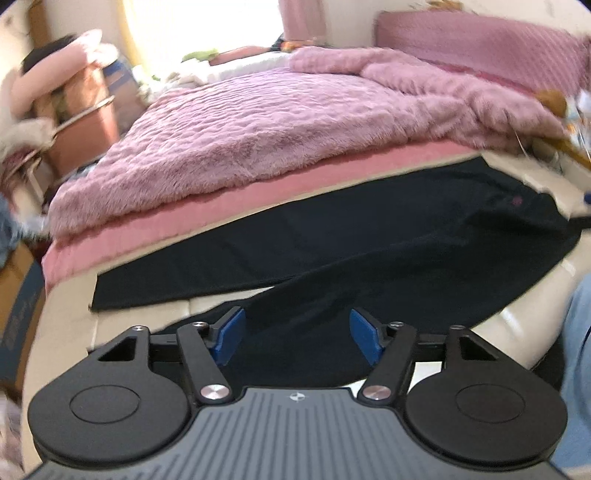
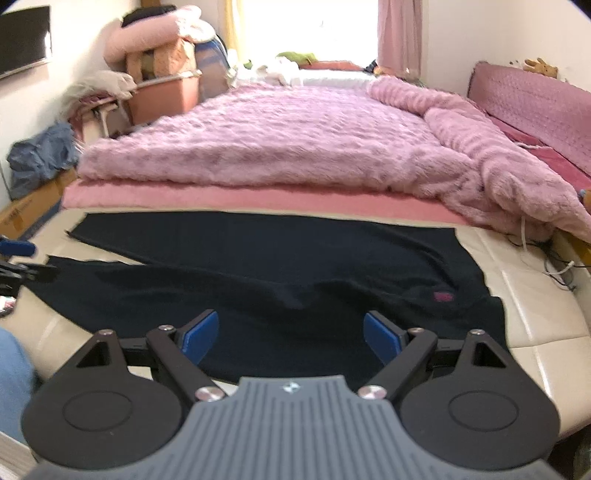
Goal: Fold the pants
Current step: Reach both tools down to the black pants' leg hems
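A bedroom in daylight. A wide bed point(image 2: 280, 147) carries a fluffy pink blanket point(image 2: 314, 133), bunched up along its right side. A bright window point(image 2: 306, 26) glows at the far wall, with a pink curtain point(image 2: 399, 33) beside it. Left of the bed, storage boxes point(image 2: 162, 92) hold piled bedding. A dark screen point(image 2: 24, 40) hangs on the white left wall. A quilted pink headboard point(image 2: 532, 99) runs along the right.

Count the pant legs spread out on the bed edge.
2. The far leg lies along the pink mattress edge; the near leg angles toward the left claw. Neither looks hidden.
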The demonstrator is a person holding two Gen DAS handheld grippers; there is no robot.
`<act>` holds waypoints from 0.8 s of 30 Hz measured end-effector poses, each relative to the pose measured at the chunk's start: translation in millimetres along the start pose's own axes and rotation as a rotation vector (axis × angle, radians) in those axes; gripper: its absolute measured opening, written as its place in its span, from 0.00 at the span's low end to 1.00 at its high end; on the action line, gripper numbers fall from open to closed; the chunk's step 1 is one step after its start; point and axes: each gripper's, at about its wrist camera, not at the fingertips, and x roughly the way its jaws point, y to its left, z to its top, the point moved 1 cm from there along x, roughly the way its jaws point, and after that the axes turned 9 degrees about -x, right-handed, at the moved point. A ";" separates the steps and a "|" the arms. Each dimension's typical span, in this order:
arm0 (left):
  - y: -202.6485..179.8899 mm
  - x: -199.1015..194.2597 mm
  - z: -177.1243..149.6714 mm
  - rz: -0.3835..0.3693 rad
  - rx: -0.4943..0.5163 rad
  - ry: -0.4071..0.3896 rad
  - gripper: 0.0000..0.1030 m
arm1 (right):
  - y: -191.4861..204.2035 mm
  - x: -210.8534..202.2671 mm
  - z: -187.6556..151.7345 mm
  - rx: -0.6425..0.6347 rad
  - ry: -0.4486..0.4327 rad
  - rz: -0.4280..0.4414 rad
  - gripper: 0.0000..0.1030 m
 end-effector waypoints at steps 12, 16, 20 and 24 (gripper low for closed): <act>41.2 71.3 -40.6 -0.031 0.461 0.171 0.64 | -107.8 66.8 -36.7 -0.090 0.206 -0.037 0.34; 57.9 90.0 -62.6 0.014 0.548 0.252 0.64 | -136.8 88.0 -53.6 -0.190 0.288 -0.075 0.34; 67.8 103.9 -77.7 0.066 0.621 0.301 0.64 | -158.7 97.2 -66.6 -0.255 0.350 -0.111 0.34; 73.5 105.9 -87.3 0.073 0.681 0.331 0.64 | -173.9 97.6 -74.9 -0.253 0.365 -0.128 0.34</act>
